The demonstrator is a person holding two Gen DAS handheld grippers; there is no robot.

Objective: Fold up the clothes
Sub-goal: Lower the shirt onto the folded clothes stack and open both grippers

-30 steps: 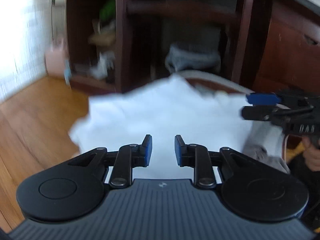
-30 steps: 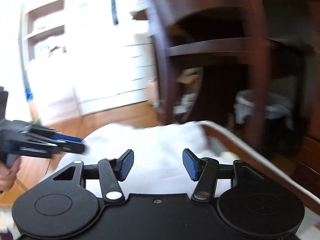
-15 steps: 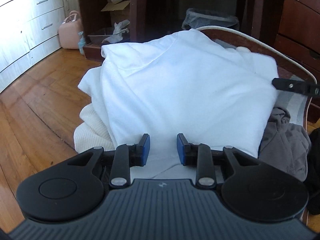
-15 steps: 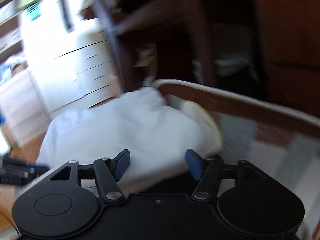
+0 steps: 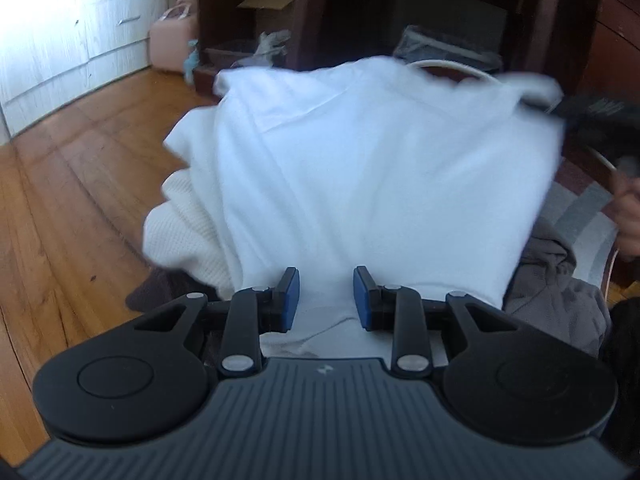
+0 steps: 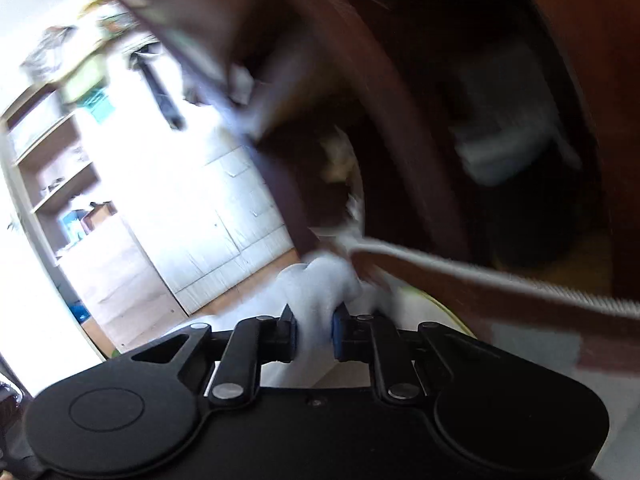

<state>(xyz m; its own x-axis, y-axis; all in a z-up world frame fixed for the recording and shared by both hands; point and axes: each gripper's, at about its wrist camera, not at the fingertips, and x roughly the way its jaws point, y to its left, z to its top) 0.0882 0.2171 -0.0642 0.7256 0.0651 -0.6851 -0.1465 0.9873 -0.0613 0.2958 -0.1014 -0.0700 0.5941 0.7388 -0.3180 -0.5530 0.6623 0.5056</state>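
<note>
A white garment (image 5: 360, 168) lies spread over a pile of clothes in the left wrist view. My left gripper (image 5: 326, 296) is open, its blue pads either side of the garment's near edge, holding nothing. My right gripper (image 6: 314, 330) is shut on a bunched fold of the white garment (image 6: 320, 284) at its far right corner. That gripper shows blurred at the right in the left wrist view (image 5: 592, 120).
A cream knit garment (image 5: 180, 232) lies under the white one at the left, a grey garment (image 5: 560, 292) at the right. A brown cushion edge with white piping (image 6: 480, 276) runs behind. Wooden floor (image 5: 72, 184), dark shelves (image 5: 320, 12) and white drawers (image 5: 80, 32) surround.
My right gripper has closed on the far right corner of the white garment and tilted. My left gripper stayed open at the near edge and moved slightly.
</note>
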